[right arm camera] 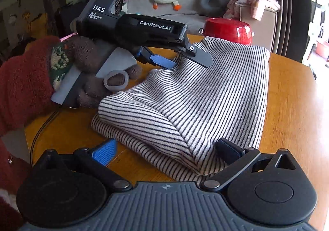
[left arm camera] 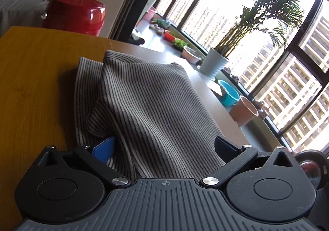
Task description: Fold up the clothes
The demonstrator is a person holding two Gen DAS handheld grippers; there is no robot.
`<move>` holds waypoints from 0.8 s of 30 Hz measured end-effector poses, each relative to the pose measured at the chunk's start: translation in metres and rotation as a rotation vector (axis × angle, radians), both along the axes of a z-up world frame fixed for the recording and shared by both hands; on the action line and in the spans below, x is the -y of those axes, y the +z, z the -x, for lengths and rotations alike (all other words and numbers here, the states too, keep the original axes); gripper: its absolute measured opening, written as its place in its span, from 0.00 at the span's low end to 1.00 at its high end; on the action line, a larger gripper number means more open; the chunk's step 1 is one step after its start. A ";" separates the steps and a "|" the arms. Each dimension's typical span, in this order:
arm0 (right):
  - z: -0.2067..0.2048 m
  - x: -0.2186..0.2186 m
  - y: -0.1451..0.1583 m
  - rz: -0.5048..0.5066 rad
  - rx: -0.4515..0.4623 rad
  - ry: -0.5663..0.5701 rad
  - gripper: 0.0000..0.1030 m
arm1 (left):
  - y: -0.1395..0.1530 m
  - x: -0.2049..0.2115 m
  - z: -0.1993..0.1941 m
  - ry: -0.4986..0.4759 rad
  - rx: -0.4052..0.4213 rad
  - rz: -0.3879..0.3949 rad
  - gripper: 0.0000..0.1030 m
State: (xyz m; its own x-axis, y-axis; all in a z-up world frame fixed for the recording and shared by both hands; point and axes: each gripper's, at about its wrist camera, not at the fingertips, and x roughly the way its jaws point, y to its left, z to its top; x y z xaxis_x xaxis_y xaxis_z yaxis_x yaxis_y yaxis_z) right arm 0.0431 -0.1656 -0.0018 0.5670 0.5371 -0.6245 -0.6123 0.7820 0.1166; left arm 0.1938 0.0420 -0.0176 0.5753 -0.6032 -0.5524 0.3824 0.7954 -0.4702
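A striped garment (right arm camera: 185,103) of soft ribbed knit, cream with thin dark lines, lay bunched on a round wooden table (right arm camera: 287,107) whose top was smooth and honey-coloured. Its near edge was folded into a thick rounded roll, and the far part rose in a slack tent.

The left gripper (right arm camera: 185,60), a black plastic body with a grey handle, reached in from the left side of the right wrist view. Its blue ridged pad (right arm camera: 162,62) and dark upper finger stood spread apart, with a raised fold of the cloth between them; no pinch could be seen. A hand (right arm camera: 86,60) in a brown knitted glove, with a fuzzy red sleeve (right arm camera: 24,82) behind it, held that handle.

The right gripper (right arm camera: 166,148) had its fingers wide apart, straddling the rolled hem without clamping it.

Beyond the table stood a glossy red stool (right arm camera: 228,29), and a white ribbed pot with a palm (left arm camera: 213,64) sat on the window ledge.
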 end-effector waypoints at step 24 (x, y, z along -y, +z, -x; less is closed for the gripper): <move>-0.054 0.025 -0.013 -0.193 -0.091 -0.043 1.00 | -0.011 -0.007 0.034 -0.003 0.019 0.045 0.80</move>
